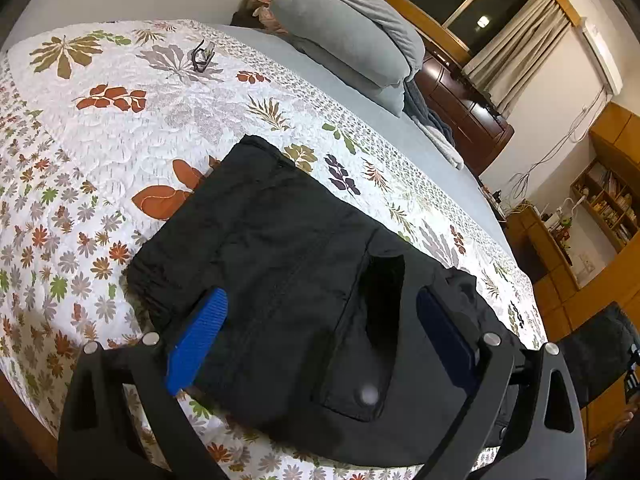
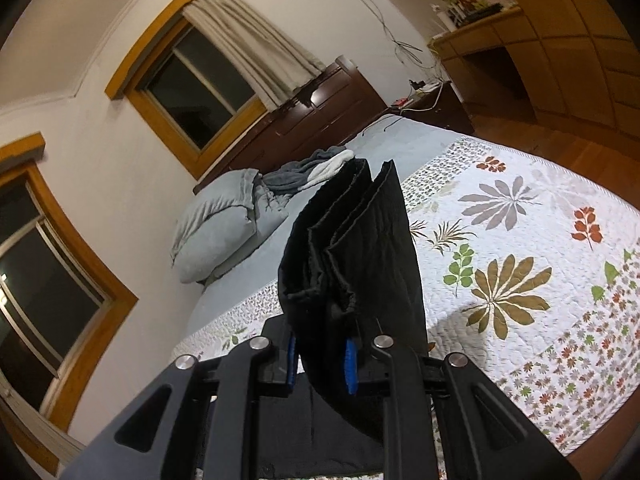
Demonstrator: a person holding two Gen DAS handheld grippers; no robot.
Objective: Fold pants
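The black pants (image 1: pixel 280 256) lie folded on the flowered quilt (image 1: pixel 100 128) near the bed's front edge, a flap pocket with a snap facing up. My left gripper (image 1: pixel 320 316) is open just above them, its blue fingers (image 1: pixel 200 332) spread to either side of the pocket. My right gripper (image 2: pixel 320 364) is shut on a bunched, layered part of the black pants (image 2: pixel 352 248) and holds it lifted so the cloth stands up above the bed.
Grey pillows (image 1: pixel 352 40) and bedding are piled at the head of the bed by the dark wooden headboard (image 1: pixel 460 104). A small dark object (image 1: pixel 200 56) lies on the far part of the quilt. Wooden shelves (image 1: pixel 600 208) and a desk stand to the right.
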